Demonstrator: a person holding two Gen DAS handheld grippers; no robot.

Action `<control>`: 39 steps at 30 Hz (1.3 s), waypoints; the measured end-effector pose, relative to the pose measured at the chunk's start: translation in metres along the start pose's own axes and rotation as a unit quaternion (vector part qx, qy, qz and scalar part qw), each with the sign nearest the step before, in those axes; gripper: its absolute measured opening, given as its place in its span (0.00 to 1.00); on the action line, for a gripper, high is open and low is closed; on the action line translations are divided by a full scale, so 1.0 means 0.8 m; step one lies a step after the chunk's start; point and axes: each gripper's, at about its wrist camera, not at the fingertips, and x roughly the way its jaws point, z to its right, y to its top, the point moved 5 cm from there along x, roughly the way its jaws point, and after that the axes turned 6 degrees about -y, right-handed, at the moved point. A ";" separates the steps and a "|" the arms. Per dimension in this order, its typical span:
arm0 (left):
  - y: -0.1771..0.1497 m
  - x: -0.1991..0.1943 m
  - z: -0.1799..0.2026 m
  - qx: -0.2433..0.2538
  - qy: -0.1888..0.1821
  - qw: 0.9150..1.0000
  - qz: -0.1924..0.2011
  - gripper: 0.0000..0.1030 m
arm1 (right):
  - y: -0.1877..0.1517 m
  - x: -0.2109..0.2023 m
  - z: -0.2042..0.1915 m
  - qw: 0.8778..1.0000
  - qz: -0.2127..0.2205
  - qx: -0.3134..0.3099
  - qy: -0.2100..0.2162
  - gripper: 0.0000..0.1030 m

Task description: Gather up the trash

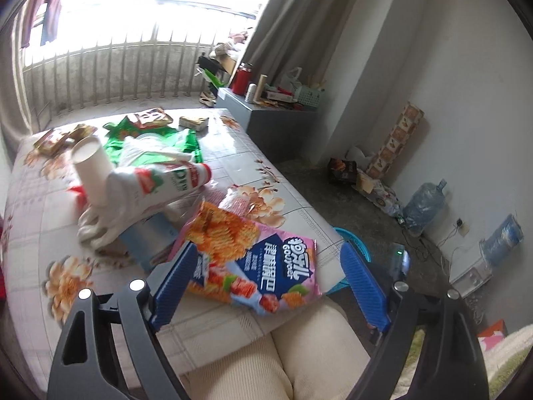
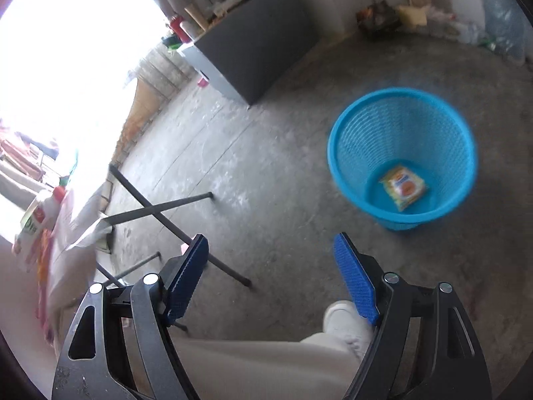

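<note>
Bare grey concrete floor (image 2: 266,153) under the right gripper (image 2: 271,276), jaws wide, nothing between them. Beyond, well apart, blue mesh basket (image 2: 363,140) with one yellow-orange snack packet (image 2: 403,187) lying at its bottom; plenty of open floor around it. Dark folding table legs (image 2: 160,210) crossing to the left. Left gripper (image 1: 269,280) also spread wide and empty, above a pink snack bag (image 1: 266,266) (blue panel, Chinese lettering) at the near edge of a floral-cloth table (image 1: 233,153). Further in, paper cup (image 1: 90,163) and strawberry-printed white bottle (image 1: 173,180). Grey curtain (image 1: 293,16), white wall.
</note>
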 end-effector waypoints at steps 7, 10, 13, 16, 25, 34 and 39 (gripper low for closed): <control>-0.047 -0.023 -0.026 -0.044 0.013 0.999 0.003 0.83 | -0.005 -0.089 0.022 0.999 0.046 0.019 0.002 0.75; -0.066 -0.019 -0.033 -0.048 0.029 0.998 -0.002 0.83 | -0.005 -0.116 0.003 0.996 0.061 0.023 0.059 0.75; -0.081 -0.015 -0.041 -0.055 0.039 0.998 -0.006 0.83 | -0.010 -0.136 -0.033 0.988 0.047 0.010 0.144 0.75; -0.089 -0.007 -0.048 -0.056 0.046 0.997 -0.009 0.83 | -0.017 -0.132 -0.078 0.979 0.020 -0.017 0.203 0.75; -0.070 0.040 -0.074 -0.044 0.069 0.997 0.002 0.67 | -0.023 -0.103 -0.181 0.960 -0.061 -0.065 0.266 0.68; -0.065 0.151 -0.104 -0.010 0.108 0.992 -0.069 0.19 | -0.037 -0.059 -0.204 0.966 -0.115 -0.084 0.216 0.50; -0.073 0.163 -0.113 -0.014 0.108 0.991 -0.076 0.15 | -0.038 -0.063 -0.207 0.963 -0.126 -0.083 0.224 0.50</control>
